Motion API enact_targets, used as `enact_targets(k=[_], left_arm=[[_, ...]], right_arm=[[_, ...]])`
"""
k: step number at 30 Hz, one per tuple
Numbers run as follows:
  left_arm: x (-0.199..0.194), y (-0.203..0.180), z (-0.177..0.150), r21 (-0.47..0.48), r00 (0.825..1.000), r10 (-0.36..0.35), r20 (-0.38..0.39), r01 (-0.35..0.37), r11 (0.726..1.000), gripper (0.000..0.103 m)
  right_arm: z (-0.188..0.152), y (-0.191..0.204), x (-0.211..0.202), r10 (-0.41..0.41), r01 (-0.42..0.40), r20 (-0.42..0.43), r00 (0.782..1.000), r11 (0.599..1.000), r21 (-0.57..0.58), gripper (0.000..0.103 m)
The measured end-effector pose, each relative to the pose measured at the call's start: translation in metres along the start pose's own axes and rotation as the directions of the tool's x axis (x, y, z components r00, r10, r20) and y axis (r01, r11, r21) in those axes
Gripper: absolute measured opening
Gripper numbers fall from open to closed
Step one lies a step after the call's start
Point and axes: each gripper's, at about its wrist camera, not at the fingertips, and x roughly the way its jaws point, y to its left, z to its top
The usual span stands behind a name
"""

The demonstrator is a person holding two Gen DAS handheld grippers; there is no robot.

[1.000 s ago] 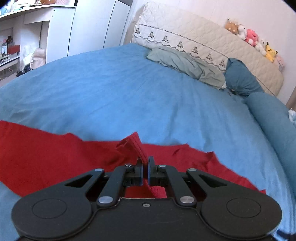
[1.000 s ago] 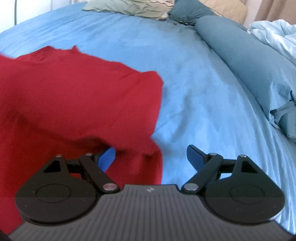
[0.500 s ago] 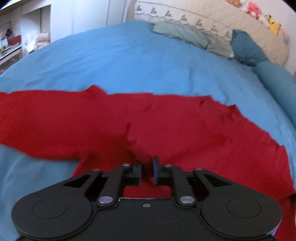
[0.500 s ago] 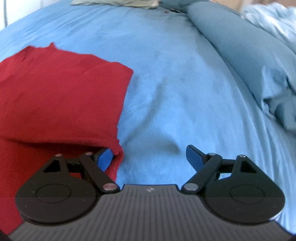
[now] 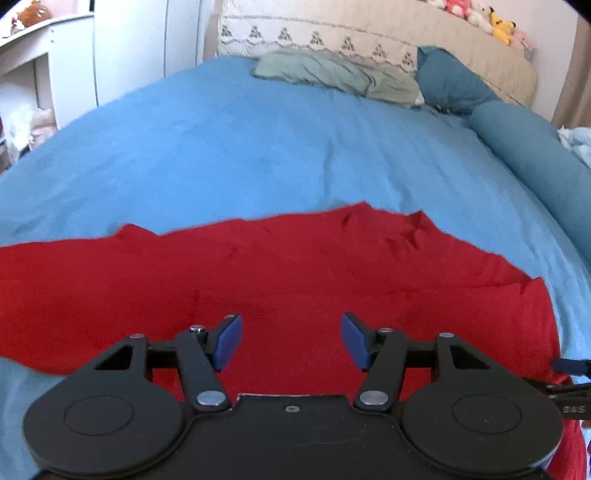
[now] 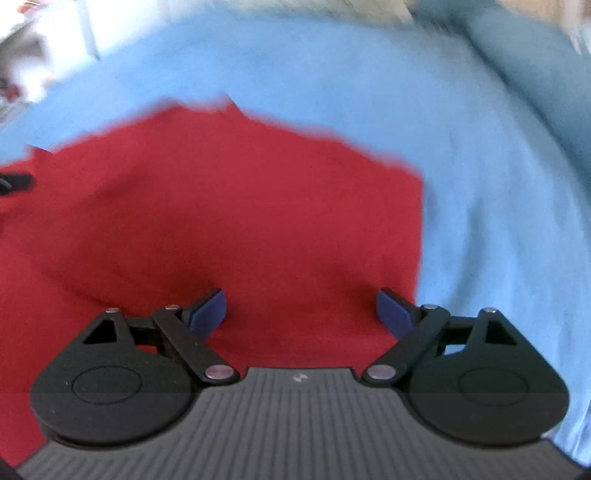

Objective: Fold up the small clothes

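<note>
Lying flat on blue bedspread (image 5: 258,140): red garment (image 5: 295,280), long axis left-right, directly below and ahead of both grippers. Left gripper (image 5: 291,341) jaws spread, empty, over cloth middle. Right gripper (image 6: 301,312) likewise spread, empty, nearest right edge. Beyond: pillows (image 5: 332,72), quilted headboard (image 5: 369,33), white cupboards (image 5: 129,48).

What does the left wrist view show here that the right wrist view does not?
Only the left wrist view shows the green pillow, the quilted headboard and the plush toys. Only the right wrist view, blurred, shows the red garment's right edge against the blue bedspread. Both show that garment lying on the bedspread and an open hand-held gripper: left, right.
</note>
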Motion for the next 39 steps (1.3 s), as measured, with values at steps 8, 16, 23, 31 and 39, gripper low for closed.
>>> enact_targets(k=[8,16,23,31,39], left_arm=[[0.017,0.010,-0.028,0.042,0.998,0.000,-0.070,0.003,0.999,0.064],[0.019,0.009,-0.030,0.060,0.998,-0.001,-0.066,0.005,0.998,0.064],[-0.001,0.018,-0.013,0.007,0.998,0.001,-0.065,-0.001,1.000,0.062],[-0.094,0.069,0.015,-0.084,0.997,0.076,0.013,-0.075,0.994,0.063],[-0.158,0.176,0.014,-0.220,0.986,0.159,0.044,-0.146,0.964,0.098]], right_arm=[[0.036,0.000,-0.009,0.050,-0.050,0.093,0.994,0.999,-0.012,0.103],[0.081,-0.027,0.073,-0.038,0.032,0.083,0.996,0.996,0.080,0.103],[0.092,-0.013,0.036,-0.013,0.010,0.099,0.995,0.999,0.032,0.103],[0.100,0.051,-0.078,0.045,-0.046,0.175,0.984,0.999,0.004,0.103],[0.084,0.155,-0.120,0.107,-0.109,0.086,0.991,0.994,0.015,0.103]])
